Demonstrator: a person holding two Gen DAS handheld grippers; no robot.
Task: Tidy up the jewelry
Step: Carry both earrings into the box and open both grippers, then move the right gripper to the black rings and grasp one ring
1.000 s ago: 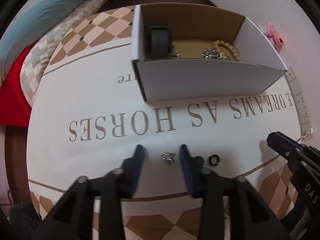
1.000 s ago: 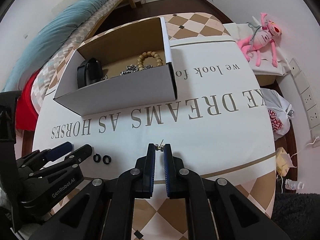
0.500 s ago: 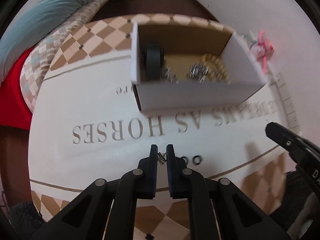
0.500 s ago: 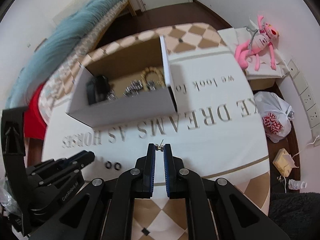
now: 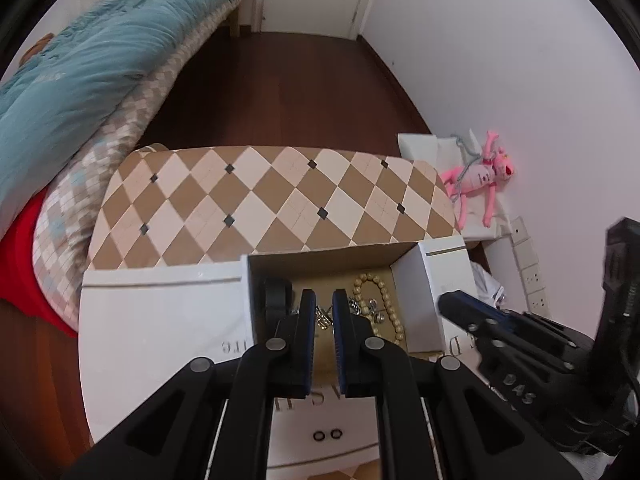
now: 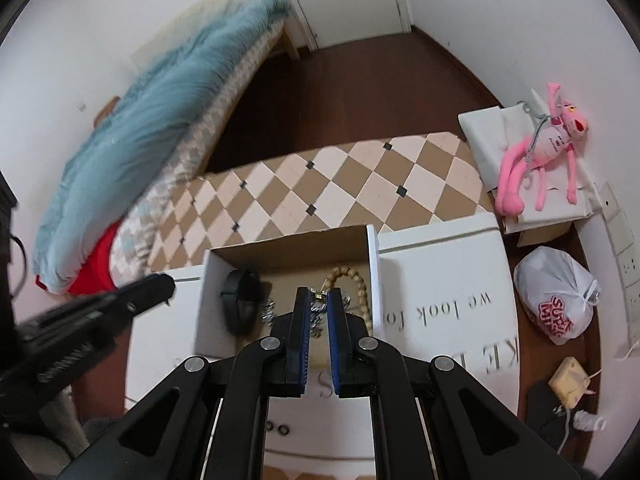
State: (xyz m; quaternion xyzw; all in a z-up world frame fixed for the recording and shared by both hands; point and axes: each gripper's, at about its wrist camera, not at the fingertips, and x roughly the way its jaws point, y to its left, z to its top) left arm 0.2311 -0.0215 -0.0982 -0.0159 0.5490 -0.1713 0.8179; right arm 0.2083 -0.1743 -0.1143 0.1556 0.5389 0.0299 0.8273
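Observation:
The white cardboard box (image 5: 420, 300) stands open on the table, holding a wooden bead bracelet (image 5: 386, 306), a black band (image 5: 276, 294) and silver chains. My left gripper (image 5: 323, 293) hangs over the box, shut on a small silver earring (image 5: 322, 318). My right gripper (image 6: 319, 291) also hovers over the box (image 6: 208, 304), shut on a small metal stud (image 6: 318, 297), close to the bead bracelet (image 6: 358, 284). Two small black rings (image 5: 326, 435) lie on the white cloth below the grippers. Each gripper shows at the edge of the other's view.
The table carries a white cloth with grey lettering (image 6: 460, 308) over a brown checked cover (image 5: 280, 200). A bed with a teal blanket (image 5: 80, 68) lies to the left. A pink plush toy (image 6: 536, 152) and a white plastic bag (image 6: 556, 300) are on the right.
My left gripper closed on the silver earring on the cloth. Both grippers then rose and moved forward over the box, each keeping its piece.

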